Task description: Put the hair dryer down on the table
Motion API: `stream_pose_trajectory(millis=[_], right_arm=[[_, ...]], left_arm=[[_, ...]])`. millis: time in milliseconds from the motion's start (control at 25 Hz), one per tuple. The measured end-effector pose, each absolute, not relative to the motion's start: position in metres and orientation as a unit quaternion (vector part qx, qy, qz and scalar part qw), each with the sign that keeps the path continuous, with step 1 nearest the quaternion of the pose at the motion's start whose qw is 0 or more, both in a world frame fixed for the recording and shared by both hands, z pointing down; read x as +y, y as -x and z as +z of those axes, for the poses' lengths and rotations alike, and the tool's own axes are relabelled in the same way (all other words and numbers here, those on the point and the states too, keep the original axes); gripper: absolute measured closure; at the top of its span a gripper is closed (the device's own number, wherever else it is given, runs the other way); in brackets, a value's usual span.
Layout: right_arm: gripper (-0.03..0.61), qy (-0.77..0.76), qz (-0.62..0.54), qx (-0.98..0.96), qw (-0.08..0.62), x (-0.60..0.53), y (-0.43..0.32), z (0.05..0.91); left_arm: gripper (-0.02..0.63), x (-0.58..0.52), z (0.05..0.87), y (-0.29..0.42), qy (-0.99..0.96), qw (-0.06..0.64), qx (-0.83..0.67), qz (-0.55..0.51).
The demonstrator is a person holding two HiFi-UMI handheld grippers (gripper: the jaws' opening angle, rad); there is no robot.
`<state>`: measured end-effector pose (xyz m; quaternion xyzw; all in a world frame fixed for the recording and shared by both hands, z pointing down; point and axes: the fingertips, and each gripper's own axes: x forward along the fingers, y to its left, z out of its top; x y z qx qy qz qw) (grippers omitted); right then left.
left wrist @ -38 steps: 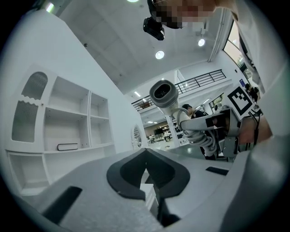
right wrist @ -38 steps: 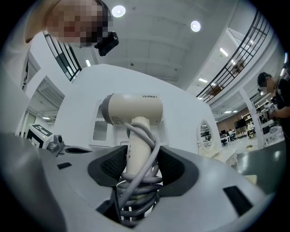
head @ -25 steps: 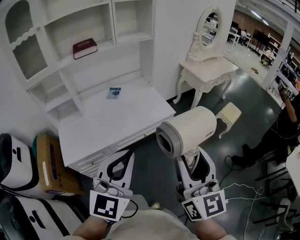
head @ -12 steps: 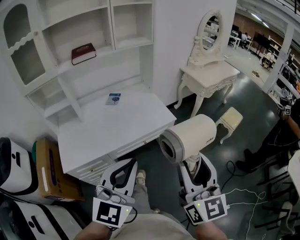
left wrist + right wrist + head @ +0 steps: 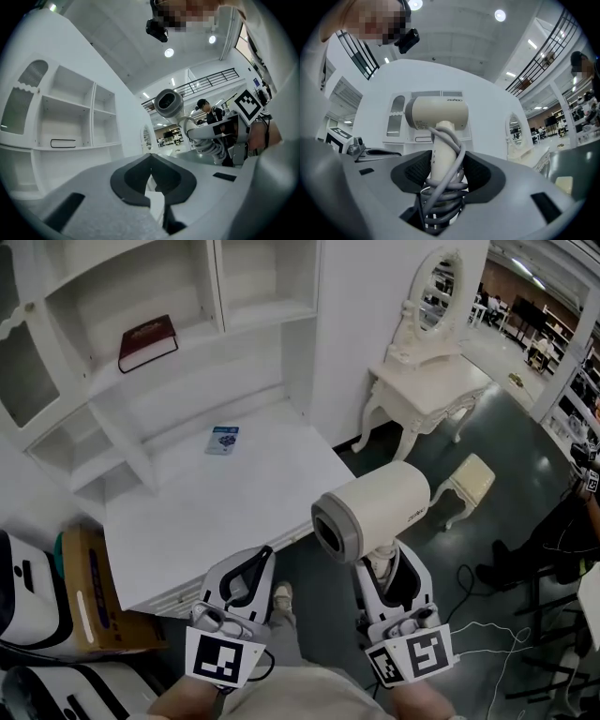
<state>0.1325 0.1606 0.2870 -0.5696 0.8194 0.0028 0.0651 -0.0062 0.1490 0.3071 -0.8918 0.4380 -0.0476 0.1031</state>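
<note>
Right tongs clamp the hair dryer by its handle at lower centre; left tongs are closed and empty. Both have come nearer the white counter, but the dryer hangs past its edge, over the floor, so the set-down is still to come.

Matt cream plastic hair dryer; smooth, white-painted table.

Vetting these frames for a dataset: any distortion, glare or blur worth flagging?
Head view: evenly lit, no obvious blur, shelving lines bowed by the wide lens, hair dryer crisp. Left gripper view: heavy fisheye with black corners, ceiling light blown out, near jaws soft. Right gripper view: same fisheye, ceiling lights glaring, hair dryer sharp in the right hand-held gripper.
</note>
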Motion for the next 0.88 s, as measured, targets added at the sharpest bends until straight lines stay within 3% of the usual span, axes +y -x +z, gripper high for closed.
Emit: stream_pose_trajectory(millis=[560,880], right_arm=[[0.364,0.581,0.005,0.811,0.068,-0.052,-0.093,0.265],[0.364,0.586,0.005,0.808,0.062,-0.119,-0.076,0.256]], left_arm=[[0.601,-0.067,0.285,0.037,0.906,0.106,0.408,-0.044],[0.601,-0.132,0.275,0.048,0.908,0.107,0.403,-0.037]])
